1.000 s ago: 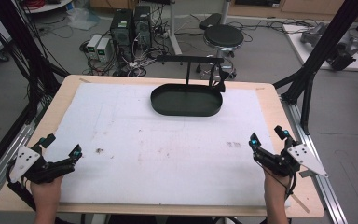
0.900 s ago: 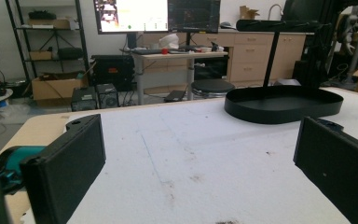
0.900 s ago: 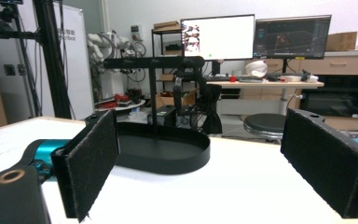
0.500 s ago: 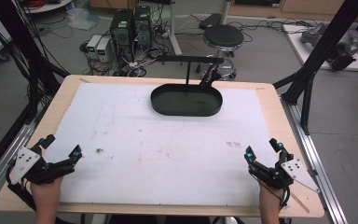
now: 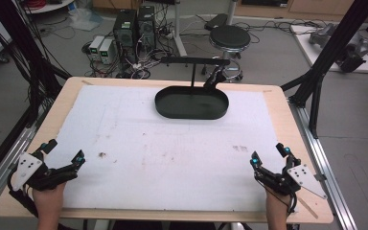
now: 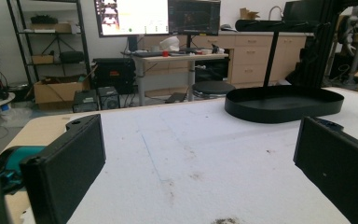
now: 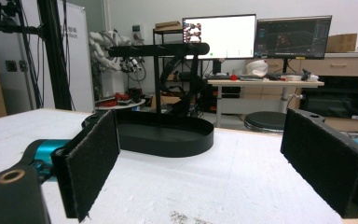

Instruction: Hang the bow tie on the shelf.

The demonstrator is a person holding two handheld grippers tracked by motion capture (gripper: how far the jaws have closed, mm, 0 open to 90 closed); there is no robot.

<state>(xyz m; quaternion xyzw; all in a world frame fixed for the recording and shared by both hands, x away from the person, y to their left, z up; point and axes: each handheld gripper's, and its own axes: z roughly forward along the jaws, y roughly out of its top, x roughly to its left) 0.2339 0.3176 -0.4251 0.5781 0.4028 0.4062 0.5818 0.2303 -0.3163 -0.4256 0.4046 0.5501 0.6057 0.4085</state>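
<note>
A: Where is the tray [image 5: 191,103] found?

B: It is set at the far middle of the table [image 5: 172,158], on the white sheet, well apart from both grippers. A post [image 5: 193,74] rises from its back part, and a bar [image 5: 195,61] is carried across the top of the post.

A: How are the grippers held?

B: The left gripper [image 5: 63,158] is kept at the near left corner with its jaws spread wide and nothing between them. The right gripper [image 5: 270,155] is kept at the near right corner, likewise spread and empty. Both are pointed toward the tray, as is seen in the left gripper view [image 6: 284,102] and the right gripper view [image 7: 163,133].

A: How may the tray be expected to handle?

B: It is judged to be stiff and fairly light, probably thin metal or hard plastic. The smooth black finish is likely to be slippery under the pads. With the post and bar above, some top-weight may be felt, so tipping is to be guarded against.

A: Where should it be taken?

B: The low upright rim could be pinched, one jaw inside and one outside, at the two ends of the oval. The post might also be clamped, though twisting would be less well checked there.
</note>
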